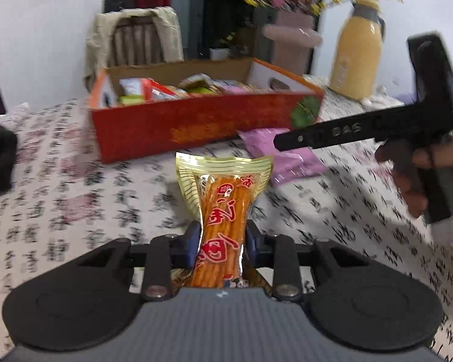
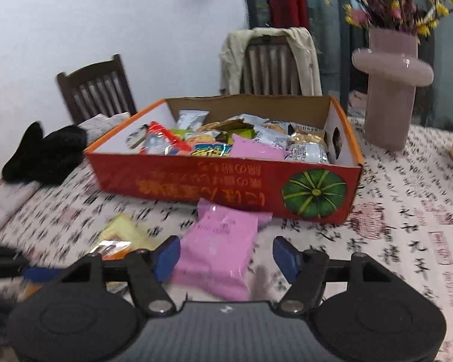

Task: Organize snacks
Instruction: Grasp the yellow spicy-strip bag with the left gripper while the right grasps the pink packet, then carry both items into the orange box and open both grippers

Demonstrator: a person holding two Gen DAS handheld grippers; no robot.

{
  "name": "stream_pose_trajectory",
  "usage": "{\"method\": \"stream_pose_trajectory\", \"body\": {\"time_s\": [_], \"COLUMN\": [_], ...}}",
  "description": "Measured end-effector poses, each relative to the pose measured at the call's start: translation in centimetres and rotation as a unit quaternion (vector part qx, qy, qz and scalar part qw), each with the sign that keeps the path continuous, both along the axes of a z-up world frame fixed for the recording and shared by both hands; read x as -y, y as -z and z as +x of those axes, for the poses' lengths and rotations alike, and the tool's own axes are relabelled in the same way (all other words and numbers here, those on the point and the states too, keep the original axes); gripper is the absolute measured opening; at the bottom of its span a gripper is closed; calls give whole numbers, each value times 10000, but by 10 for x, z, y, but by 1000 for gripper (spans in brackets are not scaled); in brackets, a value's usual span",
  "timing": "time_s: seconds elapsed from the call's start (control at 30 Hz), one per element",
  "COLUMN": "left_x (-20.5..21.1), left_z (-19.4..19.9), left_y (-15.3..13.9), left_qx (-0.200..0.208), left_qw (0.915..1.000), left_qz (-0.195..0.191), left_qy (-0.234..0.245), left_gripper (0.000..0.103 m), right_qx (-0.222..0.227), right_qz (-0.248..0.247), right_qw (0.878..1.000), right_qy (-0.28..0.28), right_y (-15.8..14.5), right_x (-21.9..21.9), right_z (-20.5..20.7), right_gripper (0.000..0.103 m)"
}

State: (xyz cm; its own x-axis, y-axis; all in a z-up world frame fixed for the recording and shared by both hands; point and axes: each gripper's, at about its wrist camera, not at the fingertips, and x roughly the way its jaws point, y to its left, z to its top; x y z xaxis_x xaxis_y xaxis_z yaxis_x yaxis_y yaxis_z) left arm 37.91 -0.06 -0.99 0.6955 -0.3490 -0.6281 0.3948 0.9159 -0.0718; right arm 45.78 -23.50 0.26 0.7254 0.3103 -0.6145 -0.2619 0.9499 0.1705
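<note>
My left gripper is shut on an orange-and-gold snack stick packet, held above the tablecloth in front of a red cardboard box holding several snack packets. My right gripper is open over a pink snack packet that lies on the table between its fingers, just before the red box. The pink packet and the right gripper's body also show in the left wrist view. The orange packet's end shows at the left in the right wrist view.
A pink vase with flowers and a yellow flask stand behind the box to the right. Two wooden chairs stand at the far edge, one draped with a beige garment. A black cloth lies at the left.
</note>
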Motion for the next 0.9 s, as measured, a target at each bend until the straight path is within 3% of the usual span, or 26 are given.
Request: {"method": "stream_pose_trajectory", "body": {"time_s": [0.07, 0.2, 0.43, 0.6, 0.8, 0.9], "left_x": [-11, -31, -45, -38, -11, 5], "left_z": [-1, -11, -42, -75, -112, -125], "left_y": [-11, -30, -40, -36, -35, -36], "left_qx": [117, 333, 322, 195, 45, 75], "left_qw": [9996, 9976, 9947, 9924, 9930, 9945], "left_qz": [-111, -273, -427, -601, -884, -839], "left_qy": [-246, -534, -880, -1055, -777, -624], "left_gripper": [31, 31, 31, 31, 31, 31], "right_qx": [-86, -38, 20, 96, 401, 469], "right_qz": [105, -269, -521, -464, -309, -189], "right_qw": [9999, 9996, 9986, 9987, 9987, 9987], "right_qy": [37, 43, -112, -198, -76, 21], "right_y": [4, 12, 17, 6, -17, -26], "right_x": [-8, -29, -33, -13, 21, 37], "right_z": [10, 18, -5, -65, -157, -189], "right_gripper": [67, 68, 61, 60, 60, 60]}}
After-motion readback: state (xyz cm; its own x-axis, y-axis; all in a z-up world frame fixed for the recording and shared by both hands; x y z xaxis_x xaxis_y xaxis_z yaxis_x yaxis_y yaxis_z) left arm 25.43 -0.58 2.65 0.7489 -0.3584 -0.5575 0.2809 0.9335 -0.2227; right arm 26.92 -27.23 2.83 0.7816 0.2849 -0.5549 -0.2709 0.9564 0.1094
